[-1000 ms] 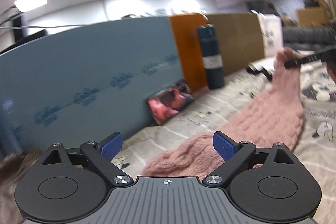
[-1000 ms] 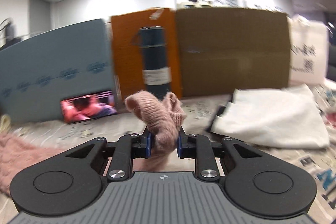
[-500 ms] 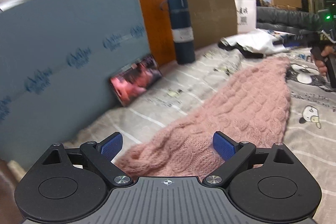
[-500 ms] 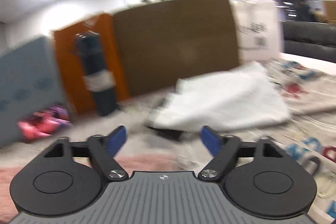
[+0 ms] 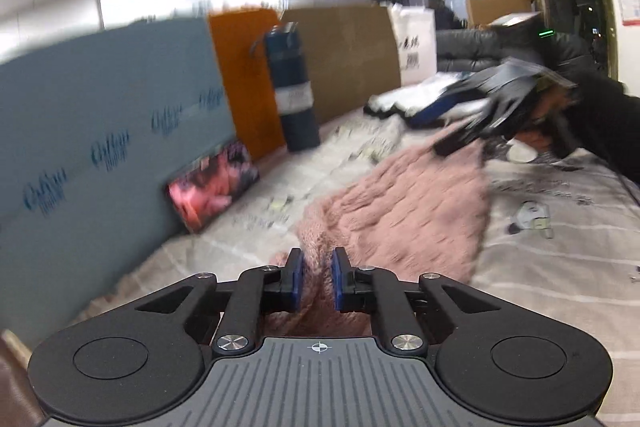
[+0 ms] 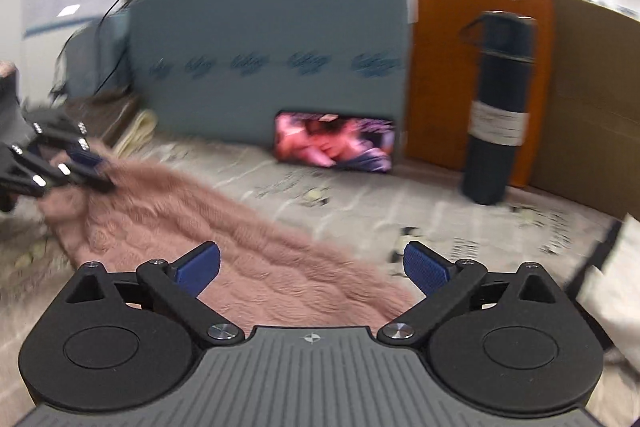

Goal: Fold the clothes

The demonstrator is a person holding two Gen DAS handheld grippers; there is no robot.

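A pink knitted garment (image 5: pixel 408 211) lies stretched out on the printed bedsheet (image 5: pixel 560 227). My left gripper (image 5: pixel 316 281) is shut on its near end, with pink knit pinched between the blue pads. My right gripper (image 6: pixel 312 267) is open and empty, hovering just above the garment's other end (image 6: pixel 248 239). The right gripper also shows in the left wrist view (image 5: pixel 452 123), blurred, above the far end. The left gripper shows in the right wrist view (image 6: pixel 80 167) at the far left, on the garment.
A dark blue flask (image 5: pixel 294 87) stands by an orange panel (image 5: pixel 244 75), a cardboard sheet (image 5: pixel 348 55) and a blue foam board (image 5: pixel 108 131). A phone (image 6: pixel 334 145) with a lit screen leans on the board. White cloth (image 5: pixel 404 99) lies beyond the garment.
My left gripper went from open to shut on the garment's near end. My right gripper, open since half a second ago, has swung left to face along the garment.
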